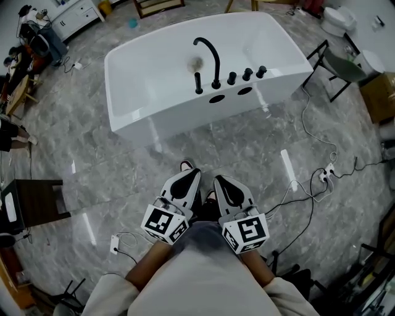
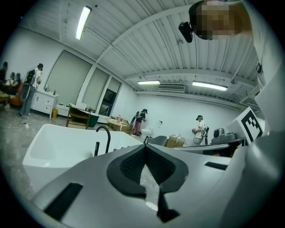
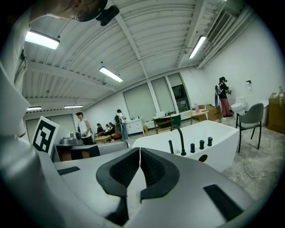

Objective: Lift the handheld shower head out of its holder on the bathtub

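A white freestanding bathtub (image 1: pixel 148 92) stands on the grey marble floor ahead of me. On its near rim sit a black arched faucet (image 1: pixel 213 58), three black knobs (image 1: pixel 247 74) and the slim black handheld shower head (image 1: pixel 198 83), upright in its holder left of the faucet. My left gripper (image 1: pixel 187 174) and right gripper (image 1: pixel 221 181) are side by side low in the head view, well short of the tub, both shut and empty. The left gripper view shows the shower head (image 2: pixel 97 148) beyond the left gripper (image 2: pixel 145 147). In the right gripper view the shower head (image 3: pixel 170 146) stands past the right gripper (image 3: pixel 140 149).
Cables and a power strip (image 1: pixel 325 176) lie on the floor to the right. A grey chair (image 1: pixel 342 65) stands right of the tub, a dark wooden stool (image 1: pixel 37 200) at the left, a white cabinet (image 1: pixel 74 15) at the back left. People stand in the background (image 2: pixel 200 129).
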### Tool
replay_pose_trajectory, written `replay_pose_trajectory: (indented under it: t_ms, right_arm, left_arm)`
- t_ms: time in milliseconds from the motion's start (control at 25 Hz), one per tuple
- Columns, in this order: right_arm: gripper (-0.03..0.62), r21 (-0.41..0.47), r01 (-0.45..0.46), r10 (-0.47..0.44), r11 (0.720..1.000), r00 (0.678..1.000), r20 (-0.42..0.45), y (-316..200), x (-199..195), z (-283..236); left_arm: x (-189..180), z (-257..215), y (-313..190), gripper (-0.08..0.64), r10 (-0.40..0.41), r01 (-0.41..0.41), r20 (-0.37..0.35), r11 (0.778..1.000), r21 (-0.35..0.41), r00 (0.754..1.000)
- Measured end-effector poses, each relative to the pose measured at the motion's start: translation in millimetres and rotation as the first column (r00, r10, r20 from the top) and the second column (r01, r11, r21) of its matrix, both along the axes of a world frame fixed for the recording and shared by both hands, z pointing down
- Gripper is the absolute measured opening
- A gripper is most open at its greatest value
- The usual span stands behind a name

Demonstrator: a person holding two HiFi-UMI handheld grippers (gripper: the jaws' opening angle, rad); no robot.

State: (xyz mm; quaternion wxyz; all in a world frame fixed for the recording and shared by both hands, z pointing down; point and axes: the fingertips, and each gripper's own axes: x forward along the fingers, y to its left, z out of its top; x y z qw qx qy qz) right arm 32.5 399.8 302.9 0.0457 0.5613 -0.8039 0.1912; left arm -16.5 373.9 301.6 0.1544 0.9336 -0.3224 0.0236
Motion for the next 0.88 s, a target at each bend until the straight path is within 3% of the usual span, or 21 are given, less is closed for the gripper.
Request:
replay_pose_trajectory:
  t_ms: [280,880]
  right_arm:
    - [0.019,-0.009,-0.036,0.036,0.999,0.999,-0.025,-38.4,14.4,-1.8]
    - [0.020,-0.029,0.030,-0.032,0.999,0.997,-0.066,-182.1,-9.7,-8.1]
  left_arm:
    - [6.0,-5.0,-42.4,0.005,0.002,-0.002,-0.030,1.000,-0.003,1.000]
    - [-10.9,-15.0,-186.3,0.005,-0.011,0.012,-0.053,1.000,0.006,0.999]
